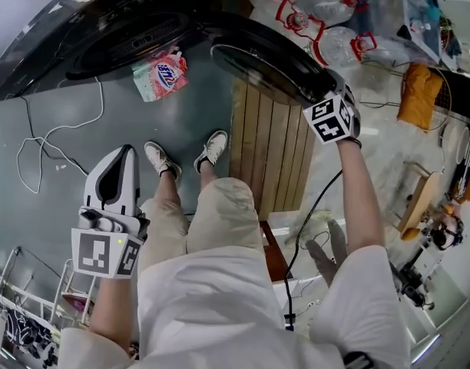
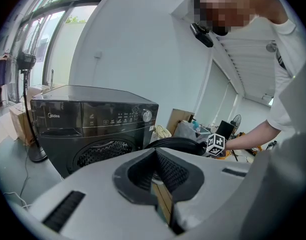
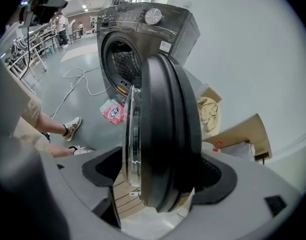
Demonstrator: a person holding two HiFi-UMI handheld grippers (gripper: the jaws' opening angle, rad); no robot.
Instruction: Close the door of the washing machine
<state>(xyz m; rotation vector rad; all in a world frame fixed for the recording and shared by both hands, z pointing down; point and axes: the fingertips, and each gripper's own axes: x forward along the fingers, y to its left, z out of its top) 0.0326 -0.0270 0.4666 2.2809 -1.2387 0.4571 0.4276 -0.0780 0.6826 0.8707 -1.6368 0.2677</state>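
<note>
A dark front-loading washing machine (image 1: 127, 29) stands at the top of the head view, and its round door (image 1: 266, 60) is swung open to the right. My right gripper (image 1: 325, 91) is at the door's outer edge. In the right gripper view the thick door rim (image 3: 168, 124) fills the gap between the jaws of that gripper (image 3: 158, 184), which is shut on it. The open drum (image 3: 124, 64) shows behind. My left gripper (image 1: 121, 156) hangs low by the person's left leg, shut and holding nothing. From the left gripper (image 2: 155, 174) I see the machine (image 2: 93, 124) and door (image 2: 175, 143).
A pink detergent bag (image 1: 160, 75) lies on the floor before the machine. A wooden pallet (image 1: 269, 152) sits under the open door. A white cable (image 1: 43, 141) trails at the left. Plastic bags (image 1: 335, 21) and a cardboard box (image 3: 243, 134) crowd the machine's right side.
</note>
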